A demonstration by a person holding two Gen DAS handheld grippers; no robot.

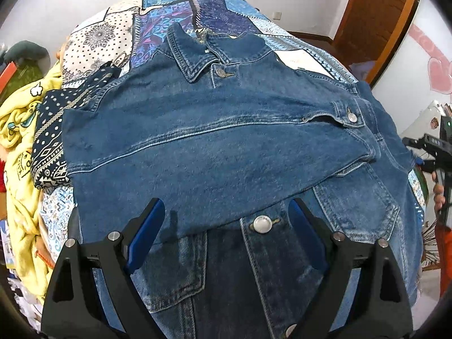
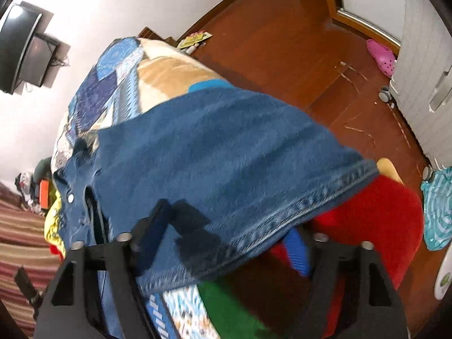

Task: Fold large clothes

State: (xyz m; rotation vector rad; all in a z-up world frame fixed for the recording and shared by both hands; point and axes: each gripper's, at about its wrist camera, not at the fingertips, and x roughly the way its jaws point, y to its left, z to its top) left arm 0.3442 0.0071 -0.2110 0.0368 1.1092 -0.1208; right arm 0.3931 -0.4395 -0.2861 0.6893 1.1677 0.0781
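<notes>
Left tongs (image 1: 226,226) gape over denim jacket (image 1: 226,141); right tongs (image 2: 226,243) straddle its hem (grip unclear).

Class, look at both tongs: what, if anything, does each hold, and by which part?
Left tongs: open above the denim jacket, holding nothing. Right tongs: straddle the jacket's hem edge; a firm grip cannot be told.

Even, soft indoor light, fairly bright. The left wrist view is sharp; the right wrist view is smeared by motion blur. Fisheye bending and dark vignette at both pictures' corners.
</notes>
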